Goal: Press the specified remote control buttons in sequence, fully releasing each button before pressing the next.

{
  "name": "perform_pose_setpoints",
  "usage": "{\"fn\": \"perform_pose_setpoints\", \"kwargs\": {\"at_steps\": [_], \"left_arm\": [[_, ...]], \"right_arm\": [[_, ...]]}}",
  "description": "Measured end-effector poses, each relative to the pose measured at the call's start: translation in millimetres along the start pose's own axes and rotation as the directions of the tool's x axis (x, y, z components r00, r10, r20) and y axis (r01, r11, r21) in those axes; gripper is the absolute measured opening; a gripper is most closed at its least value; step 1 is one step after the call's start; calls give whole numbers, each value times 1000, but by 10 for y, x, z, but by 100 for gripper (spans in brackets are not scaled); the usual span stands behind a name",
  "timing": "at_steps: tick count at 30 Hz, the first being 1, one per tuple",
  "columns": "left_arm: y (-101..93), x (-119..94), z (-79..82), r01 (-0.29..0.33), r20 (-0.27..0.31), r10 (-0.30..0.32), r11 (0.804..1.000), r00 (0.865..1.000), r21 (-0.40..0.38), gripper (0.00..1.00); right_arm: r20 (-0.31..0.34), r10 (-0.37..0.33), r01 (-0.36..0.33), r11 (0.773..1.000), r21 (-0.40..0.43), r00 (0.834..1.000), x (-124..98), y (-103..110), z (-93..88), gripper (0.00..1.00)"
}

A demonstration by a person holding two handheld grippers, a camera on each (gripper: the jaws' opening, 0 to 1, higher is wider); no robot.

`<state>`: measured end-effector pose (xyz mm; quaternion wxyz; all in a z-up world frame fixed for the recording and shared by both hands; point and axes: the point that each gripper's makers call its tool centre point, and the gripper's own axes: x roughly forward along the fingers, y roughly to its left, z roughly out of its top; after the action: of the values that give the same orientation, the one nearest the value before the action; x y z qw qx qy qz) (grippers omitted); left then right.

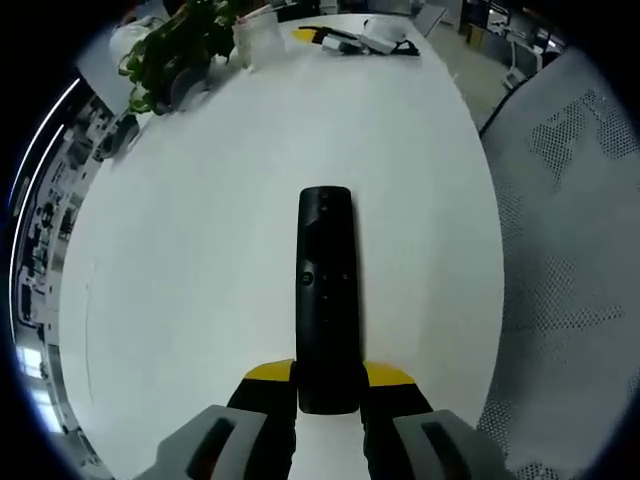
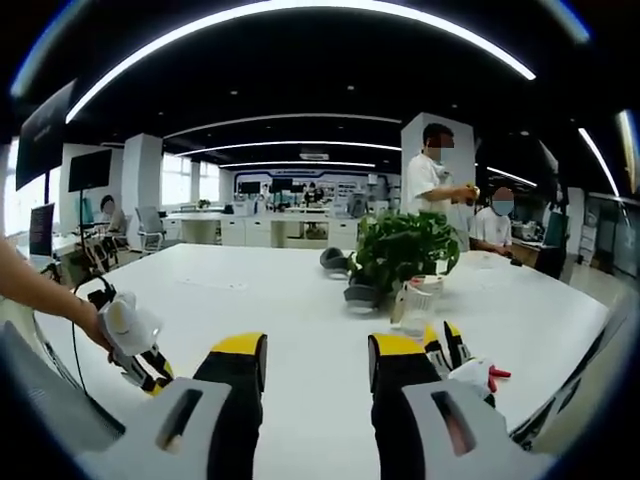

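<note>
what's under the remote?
The white table lies under the remote. Its near end sits between the left gripper's jaws; the remote's underside is hidden.

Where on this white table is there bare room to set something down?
The table is bare on both sides of the remote, which the left gripper holds: broadly toward the plant, more narrowly toward the mesh chair. In the right gripper view, bare table lies beyond the open right gripper. The far end is crowded around the plant, cup and tools.
</note>
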<state>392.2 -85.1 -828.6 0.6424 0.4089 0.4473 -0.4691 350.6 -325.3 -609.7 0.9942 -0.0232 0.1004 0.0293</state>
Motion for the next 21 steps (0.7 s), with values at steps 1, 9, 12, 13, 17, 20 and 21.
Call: {"fn": "perform_pose_setpoints", "kwargs": {"at_steps": [1,9,12,13,17,20,21], "left_arm": [[-19,0,-7,2,1,-2,1000,1000,-6,23],[-226,-4,-50,18,21,-18,1000,1000,-16,23],[-297,-21,-56,21,23,-21,1000,1000,-16,23],[-312,-14,-58,19,22,-19,1000,1000,-13,23],[-388,-2,-49,14,18,-14,1000,1000,4,23],[-453,-21,-58,8,15,-9,1000,1000,17,23],[-469,-17,-53,10,17,-10,1000,1000,20,23]], "right_arm": [[-1,2,-2,1000,0,1000,0,4,-1,41],[-14,17,-17,1000,-10,1000,1,43,-22,37],[-15,12,-12,1000,-7,1000,-3,32,-28,36],[-15,11,-11,1000,-5,1000,-5,30,-29,36],[-18,1,-1,1000,-5,1000,-9,3,-37,36],[-22,-13,14,1000,2,1000,-8,-31,-46,35],[-26,-15,15,1000,6,1000,-5,-37,-53,34]]}}
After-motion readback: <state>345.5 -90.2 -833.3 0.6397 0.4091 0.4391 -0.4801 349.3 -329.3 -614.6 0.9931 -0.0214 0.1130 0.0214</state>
